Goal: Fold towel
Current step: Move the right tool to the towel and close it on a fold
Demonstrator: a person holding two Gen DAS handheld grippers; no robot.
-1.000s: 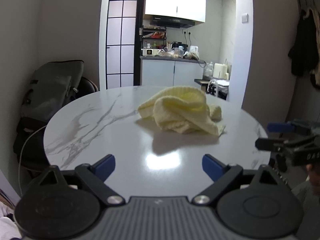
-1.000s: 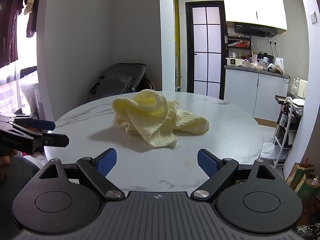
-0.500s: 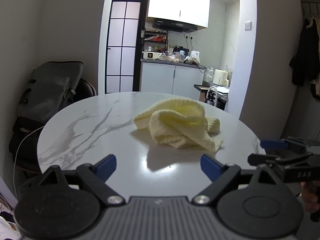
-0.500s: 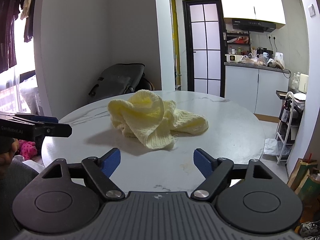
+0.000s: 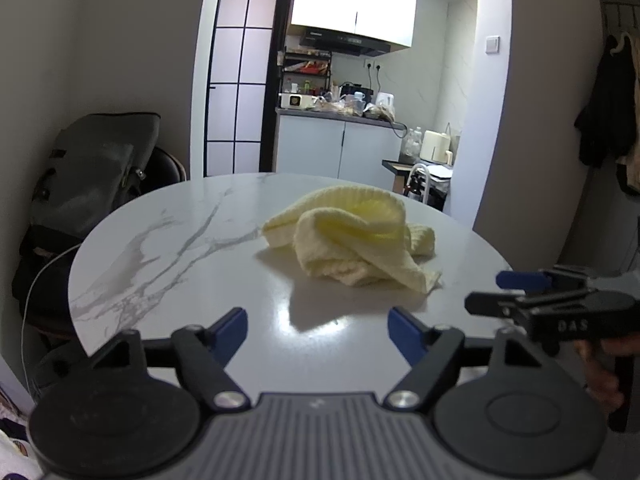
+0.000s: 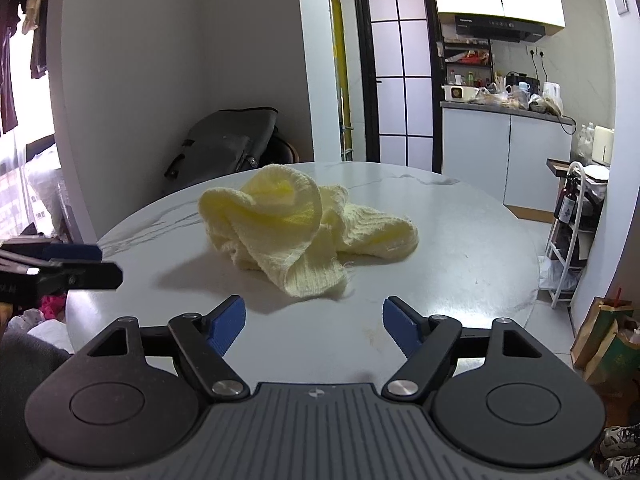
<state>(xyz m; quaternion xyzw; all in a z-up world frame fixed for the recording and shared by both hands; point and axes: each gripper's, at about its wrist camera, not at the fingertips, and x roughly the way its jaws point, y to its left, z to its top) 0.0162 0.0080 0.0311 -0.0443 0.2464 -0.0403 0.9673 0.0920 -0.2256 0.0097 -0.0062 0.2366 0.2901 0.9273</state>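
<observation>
Pale yellow towel (image 6: 304, 224) on white, grey-veined marble table (image 5: 168, 248); blue-padded black fingers (image 6: 224, 322).

Two low wrist views facing across the round table (image 5: 168, 248), both sharing the crumpled towel (image 6: 296, 224) and kitchen beyond.

Dim room, tabletop glare (fisheye-warped)

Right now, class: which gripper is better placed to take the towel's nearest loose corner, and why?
Probably the right gripper: open, with the towel corner lying just ahead between its fingers. From the left gripper, also open, that corner sits off to its right.
</observation>
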